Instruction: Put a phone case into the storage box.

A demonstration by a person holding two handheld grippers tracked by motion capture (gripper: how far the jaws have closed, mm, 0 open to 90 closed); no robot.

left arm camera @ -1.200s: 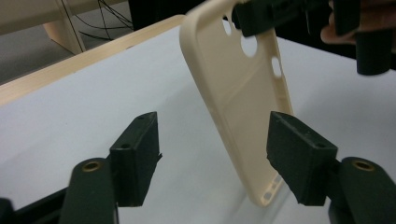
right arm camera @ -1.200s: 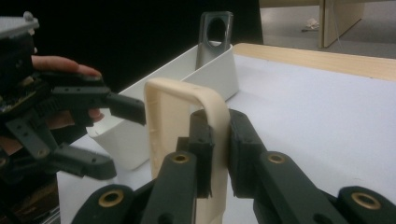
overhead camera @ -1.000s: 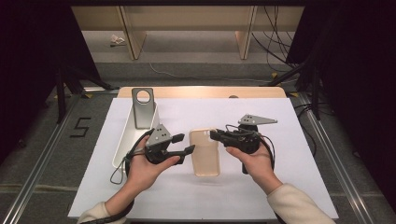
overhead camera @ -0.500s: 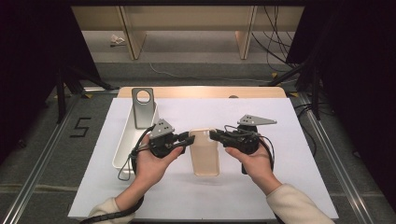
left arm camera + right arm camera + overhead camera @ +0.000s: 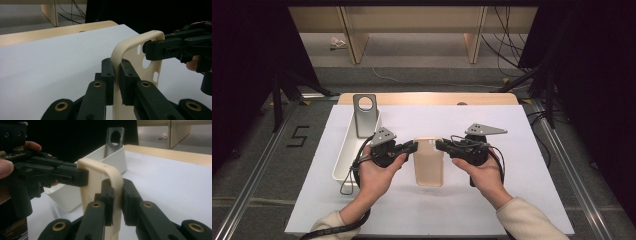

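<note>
High view: a beige phone case point(image 5: 428, 162) lies near the middle of the white-covered counter point(image 5: 512, 200), gripped at its far end from both sides. The left gripper point(image 5: 413, 146) comes in from nine o'clock and the right gripper point(image 5: 439, 145) from three o'clock. A second ago the left gripper sat a little farther to nine o'clock with its fingers spread beside the case; its jaws have just been closing and now pinch the case's left rim. The right gripper holds the opposite rim as it did then, and the case sits where it was. In the left gripper view the fingers point(image 5: 108, 75) clamp the curved edge of the case point(image 5: 140, 57). A white tray point(image 5: 349, 150) with a grey metal plate point(image 5: 365, 114) propped in it stands at the case's nine to ten o'clock.
</note>
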